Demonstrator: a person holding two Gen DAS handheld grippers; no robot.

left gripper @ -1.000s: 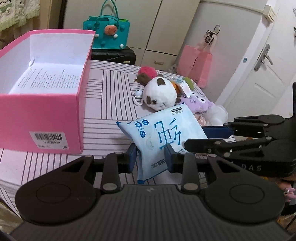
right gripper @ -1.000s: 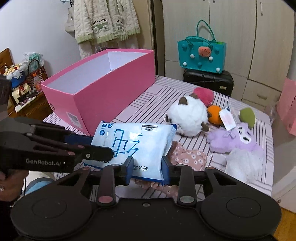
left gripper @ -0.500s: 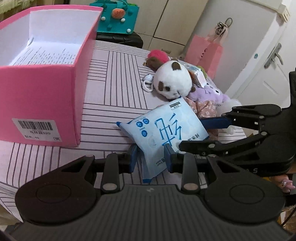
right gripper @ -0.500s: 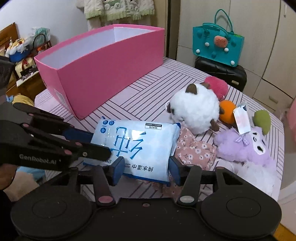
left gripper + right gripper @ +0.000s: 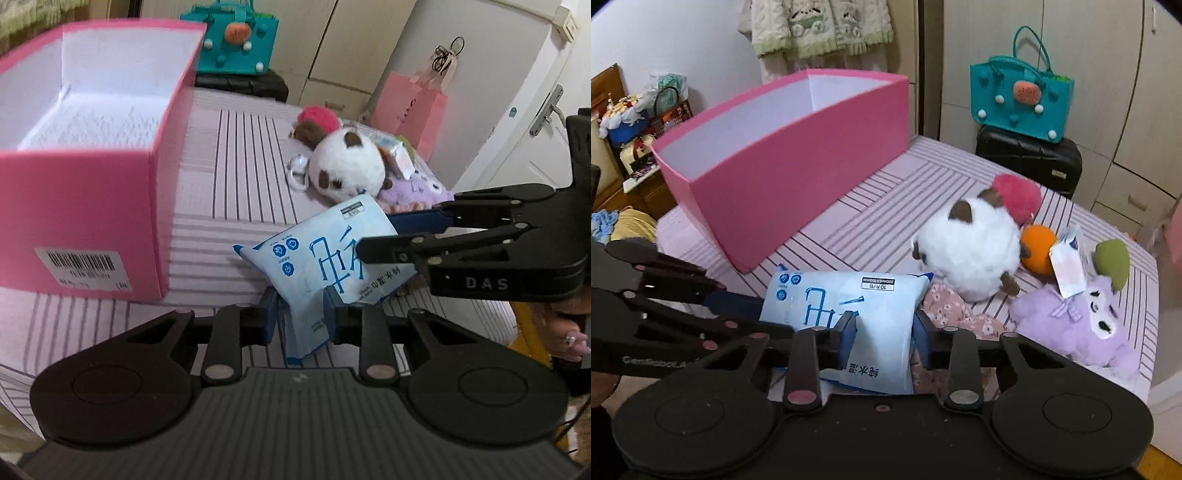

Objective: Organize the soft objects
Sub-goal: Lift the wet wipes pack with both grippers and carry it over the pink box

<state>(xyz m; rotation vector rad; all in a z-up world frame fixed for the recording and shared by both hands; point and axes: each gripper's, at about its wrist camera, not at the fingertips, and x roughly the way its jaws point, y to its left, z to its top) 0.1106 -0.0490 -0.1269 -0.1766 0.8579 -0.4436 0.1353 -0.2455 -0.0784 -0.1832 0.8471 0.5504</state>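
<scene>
Now both narrow, left gripper (image 5: 299, 314) and right gripper (image 5: 884, 341) jaws just closing, pinching pale-blue wipes pack (image 5: 849, 310)

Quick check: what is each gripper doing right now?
Left gripper: jaws have just been closing, shut on the blue wipes pack.
Right gripper: jaws have just been closing, shut on the same blue wipes pack at its other end.

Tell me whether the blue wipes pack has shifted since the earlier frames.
No. In the right wrist view, the blue wipes pack still lies just beside the pink box's near corner.
</scene>
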